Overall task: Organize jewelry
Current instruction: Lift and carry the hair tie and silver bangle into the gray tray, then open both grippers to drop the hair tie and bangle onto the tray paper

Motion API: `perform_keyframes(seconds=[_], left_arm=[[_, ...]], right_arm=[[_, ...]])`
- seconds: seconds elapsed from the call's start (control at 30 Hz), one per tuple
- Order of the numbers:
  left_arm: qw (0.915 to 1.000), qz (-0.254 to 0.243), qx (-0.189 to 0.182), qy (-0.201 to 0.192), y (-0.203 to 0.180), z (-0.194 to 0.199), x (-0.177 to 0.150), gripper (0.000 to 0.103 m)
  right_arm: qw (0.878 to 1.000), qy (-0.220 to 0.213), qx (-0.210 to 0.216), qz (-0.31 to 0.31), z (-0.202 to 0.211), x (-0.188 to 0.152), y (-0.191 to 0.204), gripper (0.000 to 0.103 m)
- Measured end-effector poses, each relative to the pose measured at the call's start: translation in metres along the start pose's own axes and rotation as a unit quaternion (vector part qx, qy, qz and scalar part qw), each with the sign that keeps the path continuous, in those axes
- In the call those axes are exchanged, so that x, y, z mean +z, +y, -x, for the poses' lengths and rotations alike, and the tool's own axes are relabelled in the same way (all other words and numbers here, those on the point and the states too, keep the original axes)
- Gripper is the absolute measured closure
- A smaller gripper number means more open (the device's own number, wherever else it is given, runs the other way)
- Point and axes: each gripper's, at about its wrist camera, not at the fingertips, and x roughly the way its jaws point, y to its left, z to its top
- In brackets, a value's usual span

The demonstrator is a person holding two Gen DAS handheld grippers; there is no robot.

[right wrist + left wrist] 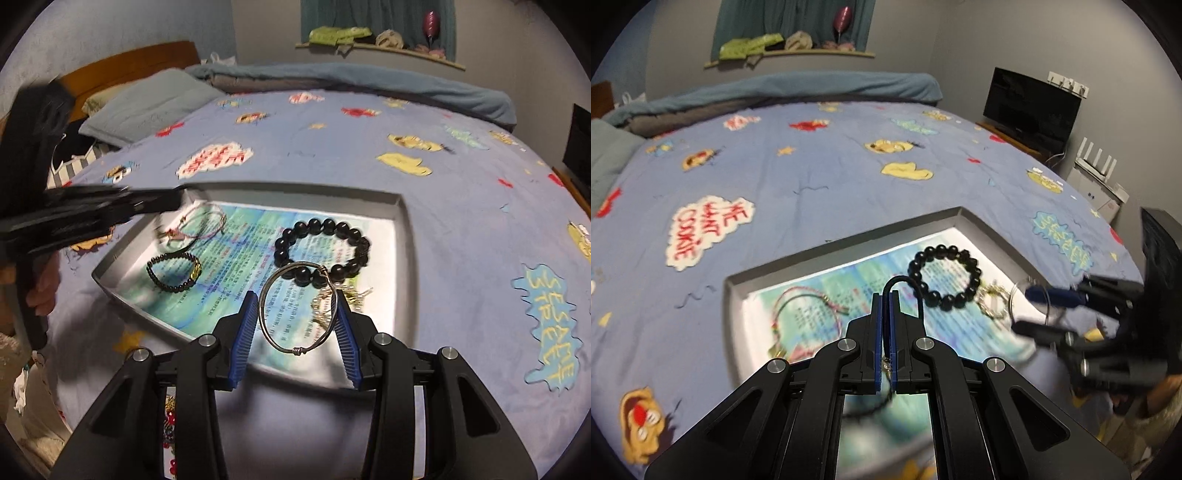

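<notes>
A grey tray [404, 236] lined with printed paper lies on the bed. In it lie a large black bead bracelet [321, 251], a small dark bead bracelet with a gold piece [173, 271], a pink cord bracelet [207, 221] and a pearl and gold piece [332, 302]. My right gripper [295, 325] holds a silver wire bangle [295, 306] between its blue pads above the tray's near side. My left gripper [885, 332] is shut on a thin black cord [905, 286] that loops out above its tips. The tray [964, 218], black bracelet [945, 277] and right gripper [1034, 314] also show in the left wrist view.
The bed has a blue cartoon-print cover [812, 177] with folded blankets [332, 77] at the far side and a pillow [147, 103]. A television [1030, 107] stands at the right. A shelf [380, 46] with soft items hangs on the wall.
</notes>
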Motion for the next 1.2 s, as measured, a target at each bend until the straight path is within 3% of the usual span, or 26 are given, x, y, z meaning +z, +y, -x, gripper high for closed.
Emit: perform_keyframes(seconds=[0.13, 0.33, 0.8, 0.83, 0.93, 1.0, 1.2], left_arm=[[0.9984, 0.042, -0.021, 0.031, 0.017, -0.032, 0.007, 0.099], [0.996, 0.053, -0.011, 0.071, 0.021, -0.062, 0.015, 0.099], [0.995, 0.048, 0.017, 0.086, 0.024, -0.076, 0.017, 0.099], [0.9951, 0.047, 0.018, 0.085, 0.024, -0.076, 0.017, 0.097], [0.9957, 0.045, 0.022, 0.078, 0.022, -0.073, 0.018, 0.078], [0.9964, 0.042, 0.023, 0.07, 0.021, -0.069, 0.018, 0.077], [0.9967, 0.037, 0.03, 0.065, 0.021, -0.062, 0.017, 0.077]], right_arm=[[1.0, 0.022, 0.008, -0.002, -0.016, 0.001, 0.004, 0.062], [0.999, 0.05, 0.015, 0.0, -0.033, 0.005, 0.012, 0.062], [0.998, 0.066, 0.024, -0.002, -0.044, 0.006, 0.019, 0.062], [0.997, 0.067, 0.024, -0.003, -0.045, 0.006, 0.018, 0.061], [0.997, 0.068, 0.024, -0.006, -0.047, 0.007, 0.016, 0.059], [0.997, 0.067, 0.024, -0.011, -0.047, 0.007, 0.016, 0.054], [0.998, 0.06, 0.022, -0.009, -0.041, 0.008, 0.019, 0.052]])
